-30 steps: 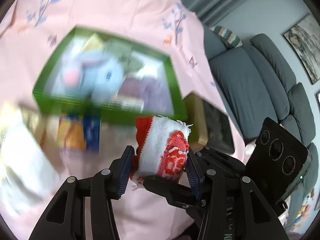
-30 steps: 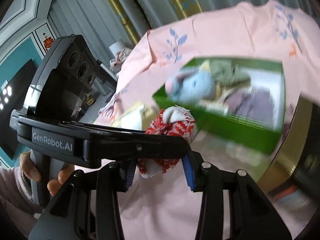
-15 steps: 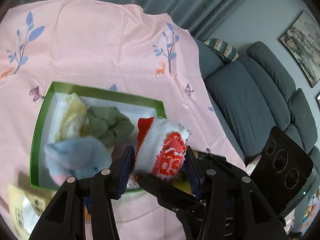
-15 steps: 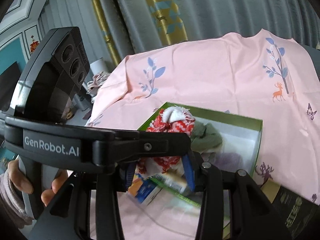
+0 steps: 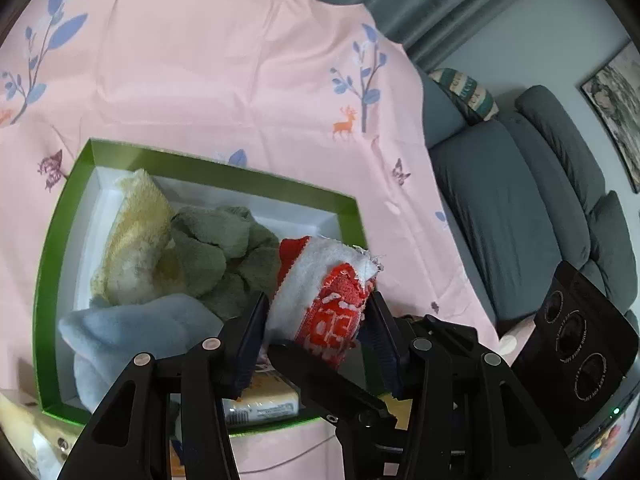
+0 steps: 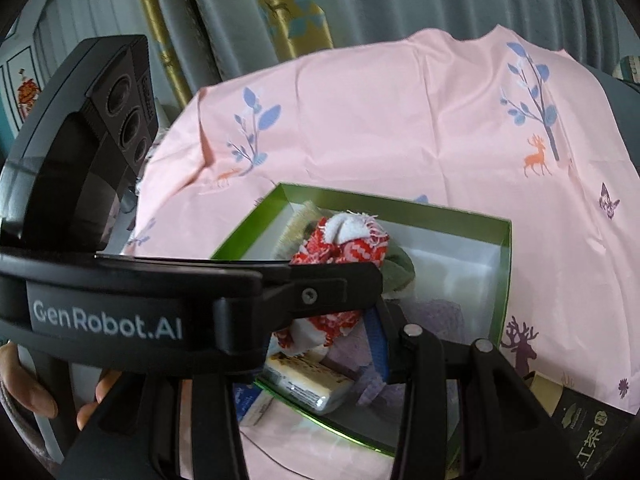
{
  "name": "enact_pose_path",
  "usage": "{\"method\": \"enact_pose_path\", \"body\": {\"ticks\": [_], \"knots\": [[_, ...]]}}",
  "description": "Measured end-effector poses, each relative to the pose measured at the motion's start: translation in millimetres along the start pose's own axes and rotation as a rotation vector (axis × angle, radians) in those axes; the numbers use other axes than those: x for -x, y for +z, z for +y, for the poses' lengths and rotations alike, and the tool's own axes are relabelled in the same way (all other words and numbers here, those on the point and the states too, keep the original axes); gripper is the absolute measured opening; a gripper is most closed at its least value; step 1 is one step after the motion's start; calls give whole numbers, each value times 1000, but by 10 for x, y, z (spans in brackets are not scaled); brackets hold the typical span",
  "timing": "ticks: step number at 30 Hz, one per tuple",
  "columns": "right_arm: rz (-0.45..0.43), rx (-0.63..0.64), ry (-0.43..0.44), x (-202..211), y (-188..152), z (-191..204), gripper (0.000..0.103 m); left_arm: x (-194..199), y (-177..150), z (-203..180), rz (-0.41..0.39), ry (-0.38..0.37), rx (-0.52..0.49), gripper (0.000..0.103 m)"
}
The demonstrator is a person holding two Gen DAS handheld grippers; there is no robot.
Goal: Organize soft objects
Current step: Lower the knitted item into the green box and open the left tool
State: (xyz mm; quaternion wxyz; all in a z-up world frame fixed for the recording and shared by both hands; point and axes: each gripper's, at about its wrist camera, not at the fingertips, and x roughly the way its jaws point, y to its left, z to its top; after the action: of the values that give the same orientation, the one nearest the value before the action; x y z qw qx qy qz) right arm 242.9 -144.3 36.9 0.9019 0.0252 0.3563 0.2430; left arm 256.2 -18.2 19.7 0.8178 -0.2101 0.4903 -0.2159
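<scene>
Both grippers have carried the rolled red-and-white knitted cloth (image 5: 326, 300) across the pink printed tablecloth (image 5: 224, 80), so the green cardboard box with a white lining (image 5: 224, 178), a blurred shape farther off a second ago, now lies directly beneath and ahead of them. That puts the roll over its destination; judging by this, only lowering and release remain for this piece.

Nearest the lens, the left gripper (image 5: 318, 330) pinches the roll between its blue pads, and the right gripper (image 6: 328, 340) clamps the same roll crosswise, one of the left gripper's fingers crossing in front of it. The roll hangs above the box's near right part, not yet resting inside. Its long axis runs away from the right camera and tilts upward, the frayed white end (image 6: 352, 224) pointing toward the box's far wall.

Beyond it in the box lie a pale blue plush cloth (image 5: 132, 332), an olive green towel (image 5: 224, 256) and a cream fluffy towel (image 5: 136, 240). Farther off stands a grey sofa (image 5: 520, 208).
</scene>
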Motion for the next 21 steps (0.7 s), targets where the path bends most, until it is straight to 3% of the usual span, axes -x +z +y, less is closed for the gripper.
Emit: {"method": "enact_pose_path", "body": {"ticks": [21], "knots": [[78, -6, -55, -244, -32, -67, 44, -219, 29, 54, 31, 81, -28, 51]]}}
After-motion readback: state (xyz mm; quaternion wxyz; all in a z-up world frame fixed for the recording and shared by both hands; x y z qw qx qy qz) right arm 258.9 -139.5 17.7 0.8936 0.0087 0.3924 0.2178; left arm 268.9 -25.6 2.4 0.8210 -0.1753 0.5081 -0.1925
